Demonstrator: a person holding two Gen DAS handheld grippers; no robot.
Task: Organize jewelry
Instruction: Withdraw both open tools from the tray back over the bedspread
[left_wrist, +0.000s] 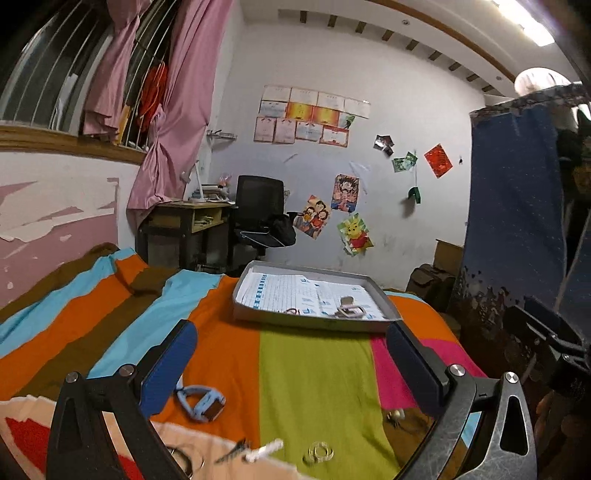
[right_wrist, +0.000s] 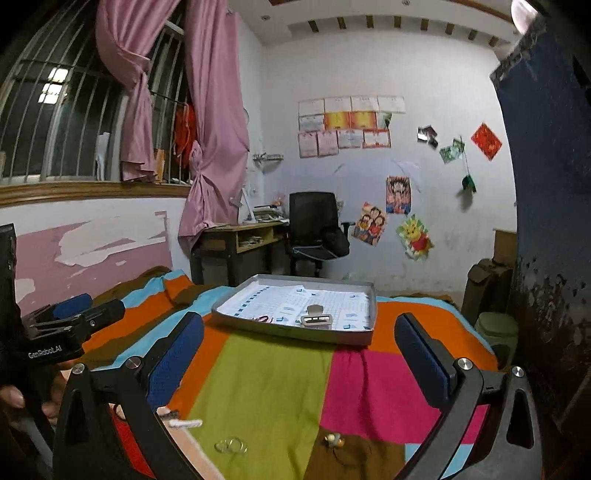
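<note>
A grey tray (left_wrist: 314, 321) (right_wrist: 295, 332) lined with printed paper lies on the striped bedspread; inside it are a watch-like piece (left_wrist: 347, 308) (right_wrist: 316, 317) and a small dark red ring piece (left_wrist: 291, 311) (right_wrist: 264, 319). Loose on the spread near me lie a light blue strap (left_wrist: 201, 400), a white clip (left_wrist: 264, 450) (right_wrist: 184, 423), clear rings (left_wrist: 319, 452) (right_wrist: 231, 445) and a small gold piece (left_wrist: 397, 415) (right_wrist: 334, 440). My left gripper (left_wrist: 291, 363) and right gripper (right_wrist: 301, 356) both hover open above the spread, holding nothing. The left gripper (right_wrist: 70, 317) also shows at the right wrist view's left edge.
The bed's striped cover (left_wrist: 314, 376) (right_wrist: 266, 380) fills the foreground. Beyond it stand a wooden desk (left_wrist: 188, 221) and a black office chair (left_wrist: 258, 210) (right_wrist: 316, 225). A dark blue curtain (left_wrist: 517, 206) hangs at the right. A person's fingers (right_wrist: 11, 398) hold the left handle.
</note>
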